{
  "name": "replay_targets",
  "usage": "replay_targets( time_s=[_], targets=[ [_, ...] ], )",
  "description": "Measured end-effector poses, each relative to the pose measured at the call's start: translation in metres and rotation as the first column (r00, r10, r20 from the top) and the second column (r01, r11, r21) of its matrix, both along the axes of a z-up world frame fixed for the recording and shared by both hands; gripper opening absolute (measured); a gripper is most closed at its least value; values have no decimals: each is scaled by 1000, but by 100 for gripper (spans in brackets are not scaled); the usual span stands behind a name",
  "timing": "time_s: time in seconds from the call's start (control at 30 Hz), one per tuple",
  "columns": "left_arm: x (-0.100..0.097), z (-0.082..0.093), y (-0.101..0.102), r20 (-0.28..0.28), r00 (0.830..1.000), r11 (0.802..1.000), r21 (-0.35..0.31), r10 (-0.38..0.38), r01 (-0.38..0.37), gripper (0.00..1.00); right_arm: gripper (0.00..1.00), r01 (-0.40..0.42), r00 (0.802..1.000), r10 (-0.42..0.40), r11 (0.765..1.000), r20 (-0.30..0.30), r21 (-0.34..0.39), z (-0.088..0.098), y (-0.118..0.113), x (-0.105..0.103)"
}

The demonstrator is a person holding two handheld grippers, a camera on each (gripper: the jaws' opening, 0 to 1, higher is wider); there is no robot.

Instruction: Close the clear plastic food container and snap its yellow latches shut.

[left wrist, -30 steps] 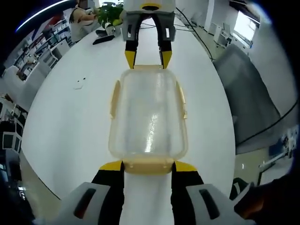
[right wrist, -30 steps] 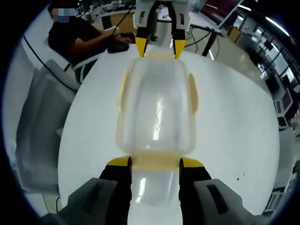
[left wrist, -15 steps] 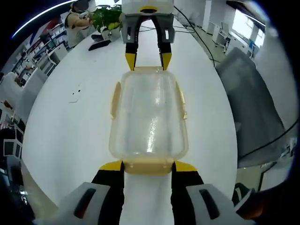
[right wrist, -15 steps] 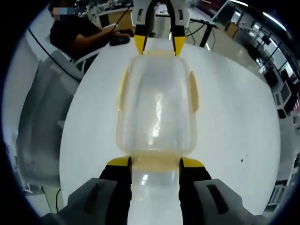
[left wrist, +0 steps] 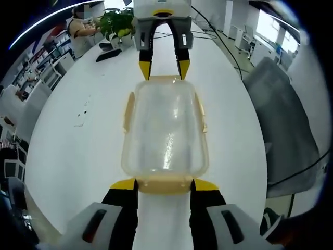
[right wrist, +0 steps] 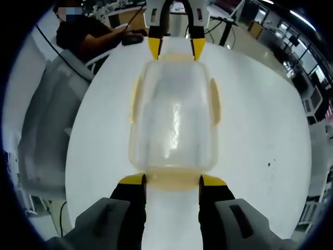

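The clear plastic container [left wrist: 165,127] has its lid on and pale yellow latches along both long sides. It stretches between my two grippers over the white table [left wrist: 78,151]. My left gripper [left wrist: 164,185] is shut on the near end latch [left wrist: 164,182], its yellow tips at either side of it. At the far end my right gripper [left wrist: 164,65] pinches the opposite latch. In the right gripper view the same container [right wrist: 173,120] runs from the right gripper [right wrist: 173,180] at the bottom to the left gripper [right wrist: 173,49] at the top.
A grey chair [left wrist: 283,109] stands beside the table. Its other view [right wrist: 44,130] has a seated person [right wrist: 83,34] behind it. A green plant [left wrist: 117,21] and a dark object [left wrist: 106,53] sit at the table's far end. Small specks [left wrist: 80,114] mark the tabletop.
The room behind has slid a little in both views while the container stays fixed between the jaws. Both grips are unchanged.
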State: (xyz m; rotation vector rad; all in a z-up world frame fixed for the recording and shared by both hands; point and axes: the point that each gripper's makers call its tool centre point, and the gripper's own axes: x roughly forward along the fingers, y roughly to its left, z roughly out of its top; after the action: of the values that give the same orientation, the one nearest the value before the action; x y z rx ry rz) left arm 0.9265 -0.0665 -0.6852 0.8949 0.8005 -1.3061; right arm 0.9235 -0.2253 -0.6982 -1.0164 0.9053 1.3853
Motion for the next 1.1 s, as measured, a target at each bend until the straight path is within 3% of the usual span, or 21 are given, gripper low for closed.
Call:
replay_targets(
  time_s=[1.1],
  targets=[
    [2, -21, -45, 7, 1000, 998, -51, -22, 23, 32, 36, 30, 999, -31, 998, -14, -64, -18, -45, -2]
  ],
)
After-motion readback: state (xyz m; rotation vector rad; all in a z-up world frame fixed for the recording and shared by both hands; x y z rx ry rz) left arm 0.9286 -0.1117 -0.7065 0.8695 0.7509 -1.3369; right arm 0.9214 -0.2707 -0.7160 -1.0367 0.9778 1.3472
